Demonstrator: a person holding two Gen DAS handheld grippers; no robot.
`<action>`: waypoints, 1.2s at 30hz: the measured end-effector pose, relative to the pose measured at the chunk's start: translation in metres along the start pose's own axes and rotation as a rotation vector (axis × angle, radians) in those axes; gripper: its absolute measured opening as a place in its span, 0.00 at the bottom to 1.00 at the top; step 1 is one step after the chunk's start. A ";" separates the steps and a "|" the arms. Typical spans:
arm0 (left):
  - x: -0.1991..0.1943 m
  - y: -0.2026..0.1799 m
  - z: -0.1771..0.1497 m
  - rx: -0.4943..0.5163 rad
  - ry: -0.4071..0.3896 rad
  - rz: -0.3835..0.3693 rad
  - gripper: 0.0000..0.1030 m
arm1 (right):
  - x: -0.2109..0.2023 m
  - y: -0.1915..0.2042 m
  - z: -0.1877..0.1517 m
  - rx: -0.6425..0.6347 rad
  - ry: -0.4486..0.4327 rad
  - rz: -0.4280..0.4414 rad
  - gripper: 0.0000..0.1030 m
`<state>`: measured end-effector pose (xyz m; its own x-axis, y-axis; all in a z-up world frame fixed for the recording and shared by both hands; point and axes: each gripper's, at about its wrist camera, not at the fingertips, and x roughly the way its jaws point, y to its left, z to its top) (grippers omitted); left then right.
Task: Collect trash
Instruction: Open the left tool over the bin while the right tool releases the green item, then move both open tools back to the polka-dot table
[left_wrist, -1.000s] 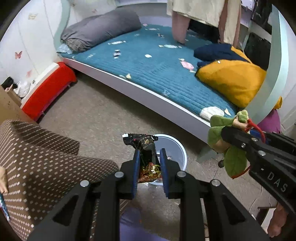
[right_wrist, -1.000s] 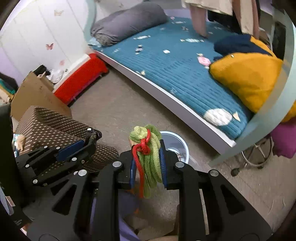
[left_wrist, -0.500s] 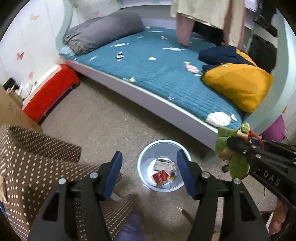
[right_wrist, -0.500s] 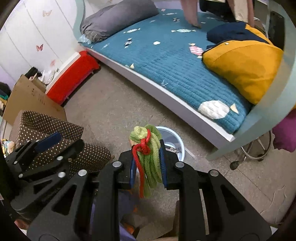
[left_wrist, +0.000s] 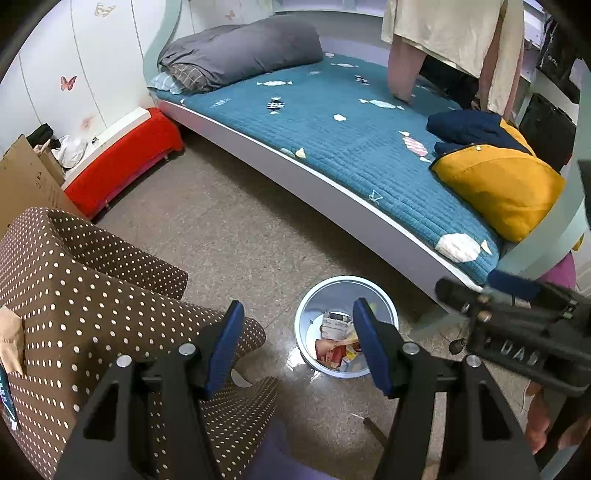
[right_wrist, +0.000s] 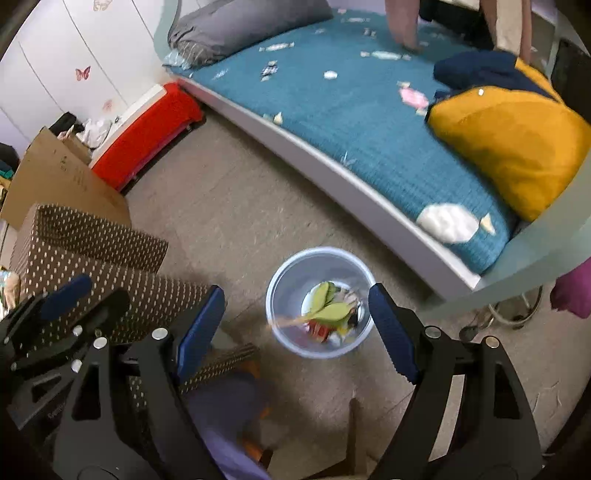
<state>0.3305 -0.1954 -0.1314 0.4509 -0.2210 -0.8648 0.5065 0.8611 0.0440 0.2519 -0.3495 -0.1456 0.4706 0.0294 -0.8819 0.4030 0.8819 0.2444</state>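
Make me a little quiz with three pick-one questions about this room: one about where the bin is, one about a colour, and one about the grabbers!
1. Where does the bin stand?
A. On the bed
B. On the floor beside the bed
C. On the dotted box

2. What colour is the big cushion on the bed?
A. Yellow
B. Pink
C. Green

3. What is between the jaws of the right gripper?
A. A green toy
B. A wrapper
C. Nothing

Answers: 1 B, the bin sits on the floor next to the bed frame. 2 A, the cushion is yellow. 3 C, the jaws are opening with nothing between them; the green thing is down in the bin.
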 end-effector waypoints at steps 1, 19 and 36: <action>-0.002 -0.001 -0.001 0.004 -0.004 -0.003 0.59 | 0.000 0.000 -0.003 -0.008 0.001 -0.010 0.77; -0.051 -0.003 -0.022 0.023 -0.077 -0.008 0.59 | -0.051 0.019 -0.034 -0.041 -0.072 0.001 0.77; -0.113 0.039 -0.047 -0.042 -0.176 0.061 0.60 | -0.095 0.077 -0.047 -0.162 -0.176 0.045 0.77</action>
<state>0.2644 -0.1152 -0.0554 0.6036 -0.2411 -0.7599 0.4443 0.8932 0.0695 0.2015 -0.2628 -0.0618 0.6202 0.0005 -0.7845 0.2544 0.9458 0.2017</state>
